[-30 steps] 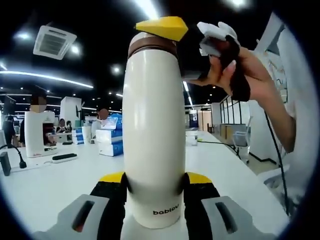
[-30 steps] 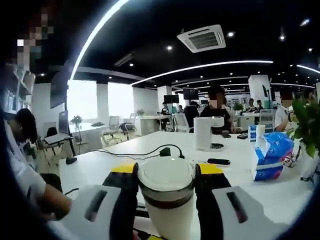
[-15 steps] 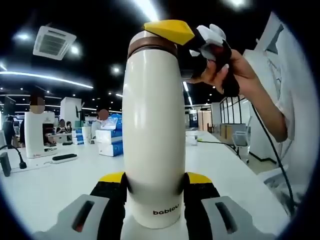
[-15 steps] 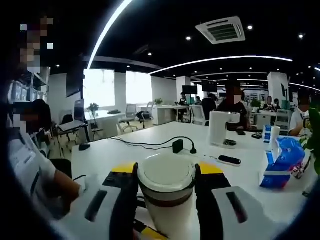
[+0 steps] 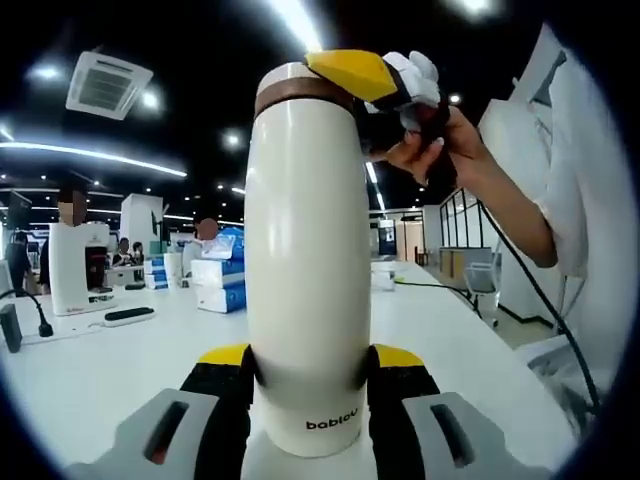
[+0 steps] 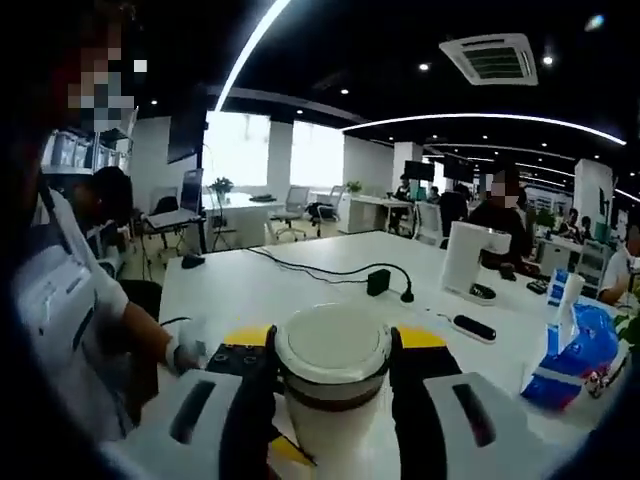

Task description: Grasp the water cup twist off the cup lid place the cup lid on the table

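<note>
Left gripper view, left to right: a white appliance [image 5: 73, 268] stands far left on the white surface [image 5: 90, 375], with a dark flat remote-like object [image 5: 128, 316] just near it and stacked blue-and-white boxes [image 5: 222, 272] further right. At centre the water cup [image 5: 307, 250], a tall cream flask, stands upright on the surface; the word "bablov" is printed in brown near its base. The left gripper [image 5: 307, 385] has its yellow-tipped black fingers [image 5: 222, 378] clenched on the lower body of the cup, one on each side. At the top, a brown band marks the cup lid [image 5: 295, 84]. The right gripper [image 5: 368, 78] reaches in from the right, a yellow fingertip lying against the lid, held by a hand [image 5: 435, 140].

Right gripper view, left to right: a sleeve and gloved hand [image 6: 185, 352] lie near left; a black cable with adapter [image 6: 378, 282] crosses the far surface [image 6: 260, 300]; a blue packet [image 6: 575, 350] sits at right. The lid [image 6: 332, 350] is seen from above at centre, and the right gripper [image 6: 332, 365] grasps it between both fingers [image 6: 250, 390].

Compared with one second earlier, the right gripper has rotated about the lid: the background in its view has swung sideways, and in the left gripper view the hand has shifted higher and further round. The cup itself is unmoved and the lid remains seated.
</note>
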